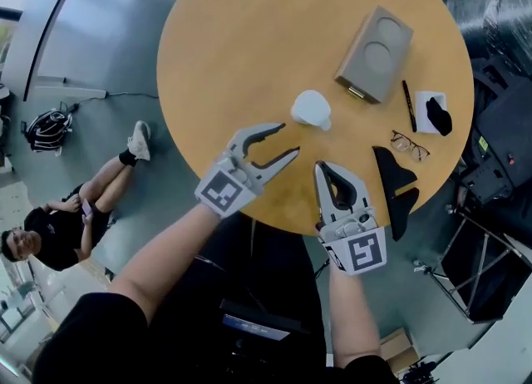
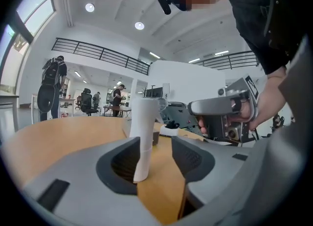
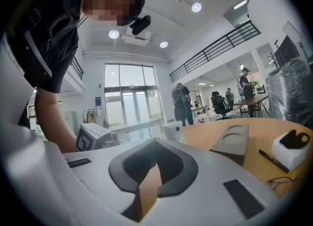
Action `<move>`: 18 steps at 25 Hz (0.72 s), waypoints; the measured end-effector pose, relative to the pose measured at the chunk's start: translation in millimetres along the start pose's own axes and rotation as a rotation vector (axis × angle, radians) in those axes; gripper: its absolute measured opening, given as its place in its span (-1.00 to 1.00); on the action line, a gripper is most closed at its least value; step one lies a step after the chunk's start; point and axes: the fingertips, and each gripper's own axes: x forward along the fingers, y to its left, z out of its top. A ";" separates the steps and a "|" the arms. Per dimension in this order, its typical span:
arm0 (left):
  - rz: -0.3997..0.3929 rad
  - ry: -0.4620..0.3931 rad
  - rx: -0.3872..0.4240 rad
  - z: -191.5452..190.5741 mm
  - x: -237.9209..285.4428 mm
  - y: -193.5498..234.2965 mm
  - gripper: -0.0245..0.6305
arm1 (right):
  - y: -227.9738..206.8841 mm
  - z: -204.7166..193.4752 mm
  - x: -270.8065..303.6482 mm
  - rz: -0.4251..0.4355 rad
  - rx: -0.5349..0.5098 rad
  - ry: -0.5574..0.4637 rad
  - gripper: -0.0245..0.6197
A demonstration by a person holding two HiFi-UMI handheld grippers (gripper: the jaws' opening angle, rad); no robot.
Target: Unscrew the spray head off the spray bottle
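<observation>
A white spray bottle with its spray head on stands upright on the round wooden table. In the left gripper view the spray bottle rises just beyond the gap of the jaws, untouched. My left gripper is open with nothing between its pads, a little short of the bottle on its near left. My right gripper is shut and empty, near the table's front edge, below the bottle. The right gripper view shows the bottle far ahead on the left.
A cardboard box lies behind the bottle to the right. A pen, a white box with a black item, glasses and a black object sit along the right edge. A person sits on the floor.
</observation>
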 end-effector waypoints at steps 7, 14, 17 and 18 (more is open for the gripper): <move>-0.004 0.013 -0.020 -72.2 43.7 35.2 0.01 | -12.3 -71.7 9.9 -0.053 0.042 0.045 -0.93; -0.038 -0.006 0.053 -88.2 86.0 41.1 0.16 | -22.1 -104.4 5.7 -0.090 0.059 0.064 -0.93; -0.048 -0.011 0.072 -87.4 96.9 40.7 0.16 | -26.6 -107.2 2.7 -0.109 0.063 0.056 -0.93; -0.051 -0.006 0.083 -87.6 100.7 39.8 0.16 | -28.6 -107.3 1.1 -0.115 0.070 0.051 -0.93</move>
